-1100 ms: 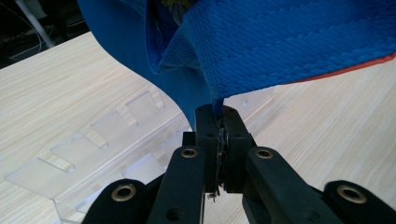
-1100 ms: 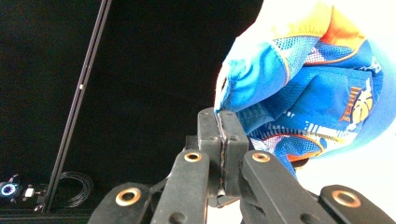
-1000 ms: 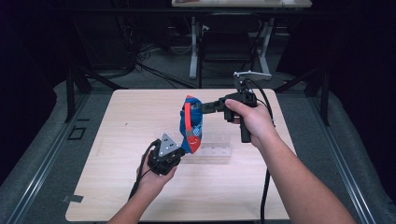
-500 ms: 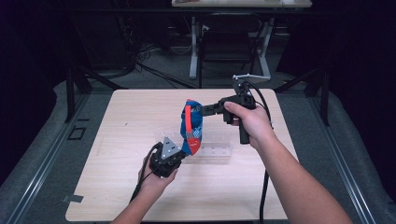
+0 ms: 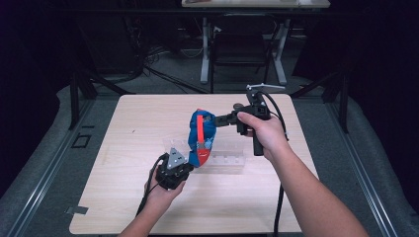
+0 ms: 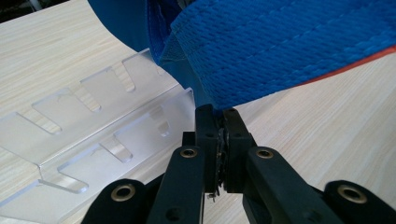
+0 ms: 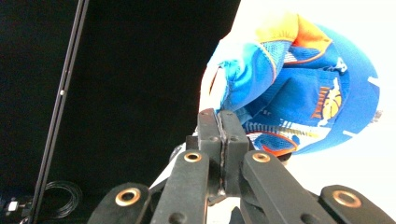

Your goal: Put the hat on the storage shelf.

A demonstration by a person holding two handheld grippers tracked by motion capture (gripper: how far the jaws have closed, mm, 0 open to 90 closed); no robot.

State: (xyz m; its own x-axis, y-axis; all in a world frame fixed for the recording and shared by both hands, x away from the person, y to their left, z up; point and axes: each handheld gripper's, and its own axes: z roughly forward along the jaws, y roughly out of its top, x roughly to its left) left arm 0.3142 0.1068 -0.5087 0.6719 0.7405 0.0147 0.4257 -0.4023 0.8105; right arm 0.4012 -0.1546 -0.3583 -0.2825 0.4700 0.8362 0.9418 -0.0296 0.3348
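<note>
Keep both sets of fingers clamped tight on the blue cap (image 5: 201, 136) and lift slowly over the clear rack (image 5: 225, 159).

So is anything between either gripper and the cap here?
Nothing visible. Both grippers are already shut on the blue cap: the left gripper pinches its lower edge just above the clear rack, and the right gripper clamps its upper edge, holding it up over the table.

blue cap (image 6: 280, 51) cut off at top edge, clear rack (image 5: 225, 159) partly hidden behind cap
</note>
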